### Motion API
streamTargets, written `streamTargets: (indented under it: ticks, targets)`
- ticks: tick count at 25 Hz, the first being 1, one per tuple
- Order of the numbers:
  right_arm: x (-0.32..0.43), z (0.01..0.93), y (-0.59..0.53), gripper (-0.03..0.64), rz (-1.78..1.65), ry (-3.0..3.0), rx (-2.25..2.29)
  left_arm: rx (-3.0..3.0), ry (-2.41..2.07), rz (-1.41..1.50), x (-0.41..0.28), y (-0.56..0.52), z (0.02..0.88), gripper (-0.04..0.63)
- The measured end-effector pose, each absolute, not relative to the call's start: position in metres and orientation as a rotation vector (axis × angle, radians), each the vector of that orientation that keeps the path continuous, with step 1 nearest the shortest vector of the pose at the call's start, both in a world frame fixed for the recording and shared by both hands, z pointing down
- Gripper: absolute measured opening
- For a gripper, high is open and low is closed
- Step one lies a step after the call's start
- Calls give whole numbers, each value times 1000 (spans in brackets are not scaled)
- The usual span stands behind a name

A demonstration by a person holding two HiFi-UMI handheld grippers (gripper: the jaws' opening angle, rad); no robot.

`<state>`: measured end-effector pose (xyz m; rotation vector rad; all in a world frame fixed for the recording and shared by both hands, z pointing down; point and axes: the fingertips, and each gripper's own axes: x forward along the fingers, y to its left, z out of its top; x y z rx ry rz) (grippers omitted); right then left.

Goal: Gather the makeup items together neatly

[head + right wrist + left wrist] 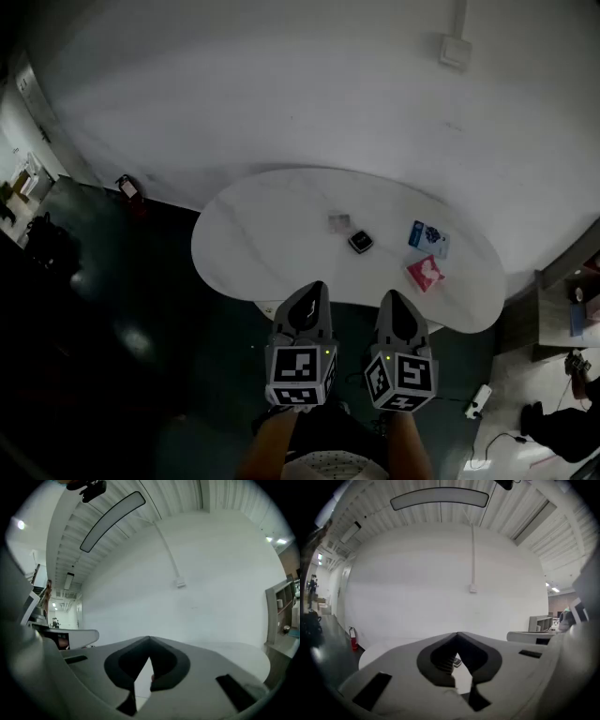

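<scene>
**Position of the items.** Four makeup items lie on the white worktop, all ahead of my fingers and none of them touching.
- A pale square case and a black compact sit just beside each other near the middle.
- A blue packet and a red packet sit near each other, further to the right.
- The two pairs are apart, so the scatter runs across the worktop from left to right. The red packet lies tilted. I cannot tell its long axis for certain at this size.

**Position of the fingers.** Both grippers hang at the near edge of the worktop, short of every item, and point almost level toward the far wall.
- The left gripper lines up roughly with the pale square case and the black compact.
- The right gripper is the nearer one to the red packet, which lies just ahead of it and slightly to the right.

**State of the fingers.**
- Left: fingers pressed together at the tips, with nothing between them.
- Right: fingers likewise together and empty.
- Neither gripper touches the worktop or any item.

**Judgement.** No gathering has begun. The next move calls for the fingers to part, then reach forward and down. The right gripper suits the two packets and the left suits the central pair.
</scene>
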<state>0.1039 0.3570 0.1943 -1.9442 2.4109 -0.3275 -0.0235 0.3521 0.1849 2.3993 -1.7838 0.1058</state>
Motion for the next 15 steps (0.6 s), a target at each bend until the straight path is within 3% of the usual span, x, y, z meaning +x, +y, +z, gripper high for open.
streamTargets:
  ticks: [15]
  targets:
    - [109, 200, 356, -3, -353, 2404, -1930, 2382, -1806, 118, -25, 351, 188, 12]
